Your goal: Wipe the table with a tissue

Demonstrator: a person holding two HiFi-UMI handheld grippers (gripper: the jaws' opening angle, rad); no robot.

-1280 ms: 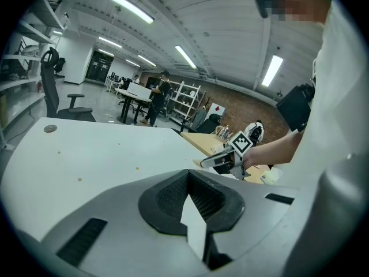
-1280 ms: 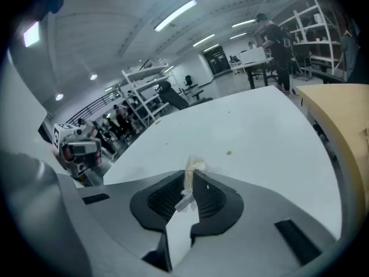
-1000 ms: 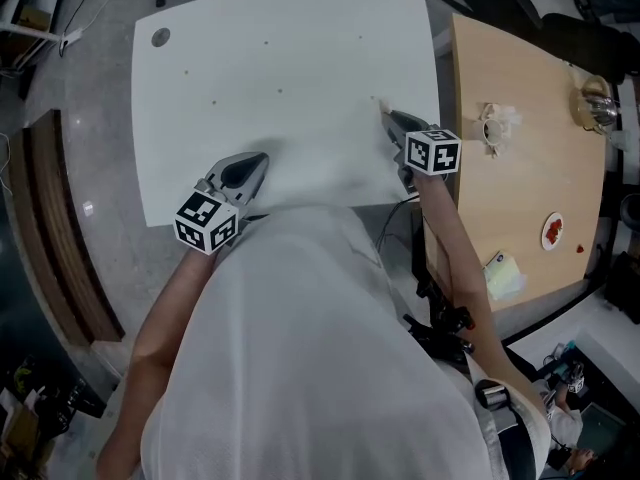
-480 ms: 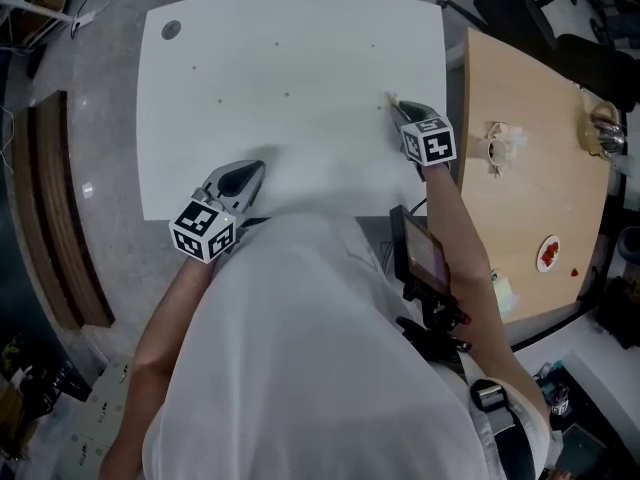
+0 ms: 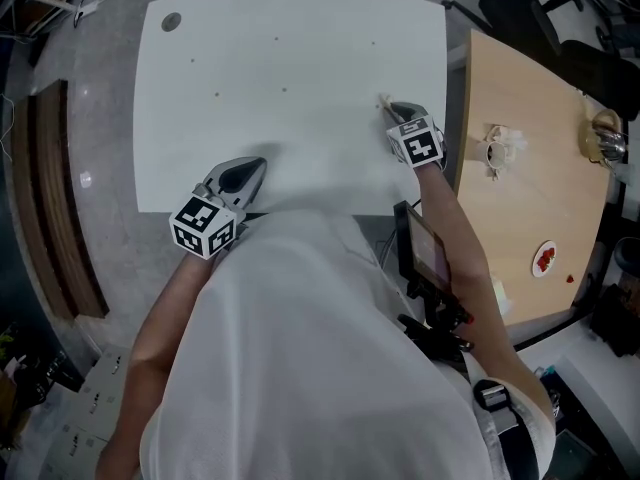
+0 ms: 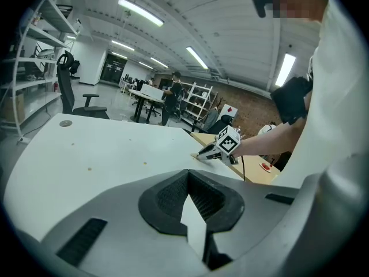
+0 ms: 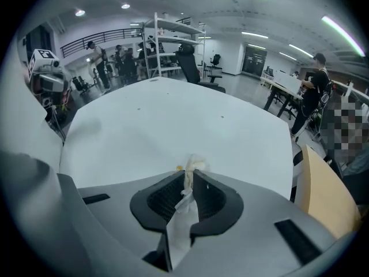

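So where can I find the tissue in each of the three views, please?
Head view: tissue at the right gripper's tip, right of centre.
Left gripper view: tissue small, right of centre, at that gripper's far tip.
Right gripper view: tissue lower centre, pinched between the jaws.
Shared landmark: the white table.

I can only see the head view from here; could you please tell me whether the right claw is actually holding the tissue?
Observer: Yes. The right gripper view shows the right claw shut on a crumpled tissue, which pokes out past its tips over the table.
Operator: Thank you. Is the left claw carrying anything?
Observer: No. The left gripper view shows the left claw shut with nothing in it.
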